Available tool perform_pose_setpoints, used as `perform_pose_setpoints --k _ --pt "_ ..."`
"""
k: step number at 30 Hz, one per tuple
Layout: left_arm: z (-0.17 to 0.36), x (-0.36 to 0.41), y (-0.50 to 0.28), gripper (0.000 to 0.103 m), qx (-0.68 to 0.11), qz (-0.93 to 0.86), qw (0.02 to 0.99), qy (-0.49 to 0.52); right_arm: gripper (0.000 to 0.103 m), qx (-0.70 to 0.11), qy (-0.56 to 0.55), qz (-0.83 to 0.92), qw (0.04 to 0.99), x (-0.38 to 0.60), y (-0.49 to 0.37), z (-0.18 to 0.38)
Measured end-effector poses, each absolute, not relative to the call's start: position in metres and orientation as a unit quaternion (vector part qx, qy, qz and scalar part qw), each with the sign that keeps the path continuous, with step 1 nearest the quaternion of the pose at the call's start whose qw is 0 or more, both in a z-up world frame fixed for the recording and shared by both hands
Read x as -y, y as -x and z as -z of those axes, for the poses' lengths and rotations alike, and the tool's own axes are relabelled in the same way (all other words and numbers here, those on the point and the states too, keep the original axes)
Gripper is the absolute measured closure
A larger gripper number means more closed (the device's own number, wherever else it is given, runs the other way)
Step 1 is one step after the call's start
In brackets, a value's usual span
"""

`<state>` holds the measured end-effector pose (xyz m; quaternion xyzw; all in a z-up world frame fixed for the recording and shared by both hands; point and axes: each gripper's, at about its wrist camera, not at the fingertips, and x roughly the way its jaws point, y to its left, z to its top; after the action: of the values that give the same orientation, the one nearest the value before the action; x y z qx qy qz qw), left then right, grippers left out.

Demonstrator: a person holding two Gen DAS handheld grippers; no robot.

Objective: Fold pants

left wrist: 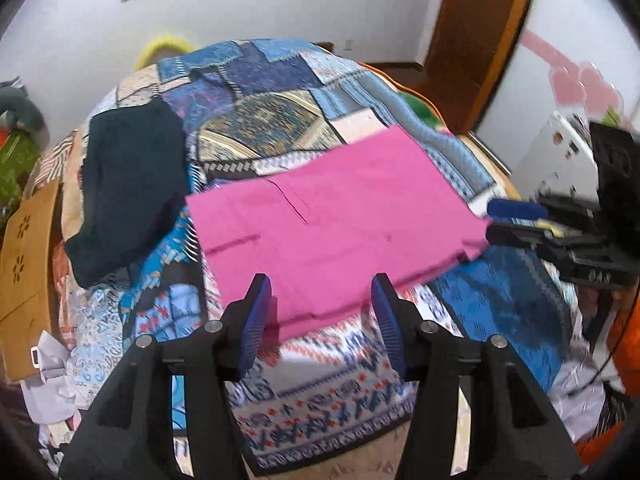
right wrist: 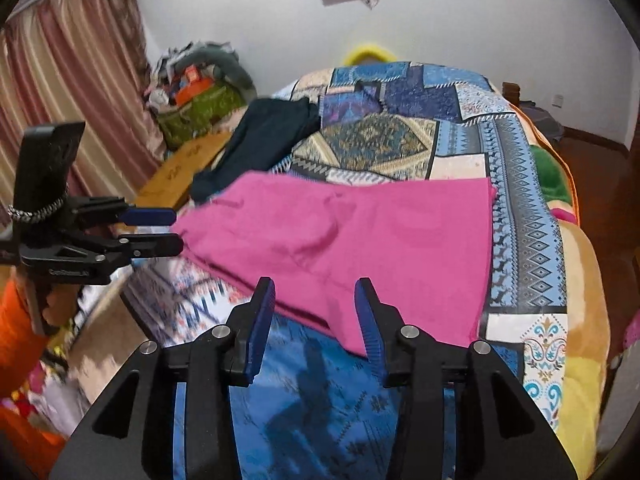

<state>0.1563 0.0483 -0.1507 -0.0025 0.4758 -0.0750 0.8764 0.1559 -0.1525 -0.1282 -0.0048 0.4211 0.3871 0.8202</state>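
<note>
Pink pants (left wrist: 336, 224) lie flat, folded lengthwise, on the patterned bedspread (left wrist: 280, 120); they also show in the right wrist view (right wrist: 360, 236). My left gripper (left wrist: 320, 296) is open, its blue pads at the near edge of the pants, holding nothing. It shows from the side in the right wrist view (right wrist: 176, 228), open beside the pants' left end. My right gripper (right wrist: 316, 300) is open and empty just above the near pink edge. It appears in the left wrist view (left wrist: 516, 220) beside the pants' right end.
A dark garment (left wrist: 128, 188) lies on the bed's far left. A cardboard box (left wrist: 28, 260) and clutter stand left of the bed. A wooden door (left wrist: 480, 40) is at the back right. Curtains (right wrist: 68, 92) hang on the left.
</note>
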Motion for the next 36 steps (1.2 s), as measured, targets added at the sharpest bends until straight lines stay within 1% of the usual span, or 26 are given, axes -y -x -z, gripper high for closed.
perform_pose_setpoints --k 4,9,14,18,20,25,26,27,28,31,36 --pt "0.152 -0.053 -0.173 0.049 -0.476 0.063 0.877 0.018 0.065 -0.430 -0.028 -0.375 0.821 0.145 -0.167 0.133" --pt "0.169 -0.054 -0.194 0.047 -0.496 0.067 0.865 0.037 0.065 -0.458 -0.070 -0.368 0.806 0.129 -0.183 0.149" --pt "0.195 -0.053 -0.201 0.047 -0.524 0.063 0.849 0.034 0.065 -0.488 -0.073 -0.364 0.790 0.114 -0.189 0.169" --pt "0.205 -0.056 -0.192 0.046 -0.520 0.051 0.853 0.005 0.065 -0.510 -0.038 -0.369 0.776 0.104 -0.183 0.188" --pt "0.205 -0.058 -0.186 0.046 -0.513 0.051 0.857 -0.002 0.063 -0.498 -0.026 -0.373 0.783 0.108 -0.179 0.188" --pt "0.203 -0.070 -0.175 0.044 -0.505 0.039 0.862 0.003 0.063 -0.504 -0.015 -0.350 0.789 0.128 -0.180 0.191" --pt "0.202 -0.073 -0.174 0.042 -0.505 0.032 0.863 0.001 0.063 -0.505 -0.011 -0.341 0.793 0.135 -0.180 0.193" --pt "0.203 -0.077 -0.172 0.037 -0.506 0.030 0.862 0.007 0.063 -0.506 -0.009 -0.333 0.796 0.141 -0.179 0.194" --pt "0.204 -0.081 -0.171 0.037 -0.506 0.032 0.862 0.014 0.063 -0.508 -0.009 -0.327 0.797 0.146 -0.179 0.196" --pt "0.206 -0.092 -0.166 0.037 -0.509 0.041 0.858 0.050 0.063 -0.516 -0.011 -0.304 0.801 0.163 -0.180 0.199" --pt "0.202 -0.091 -0.157 0.037 -0.503 0.032 0.863 0.042 0.064 -0.519 -0.007 -0.275 0.810 0.192 -0.177 0.198"
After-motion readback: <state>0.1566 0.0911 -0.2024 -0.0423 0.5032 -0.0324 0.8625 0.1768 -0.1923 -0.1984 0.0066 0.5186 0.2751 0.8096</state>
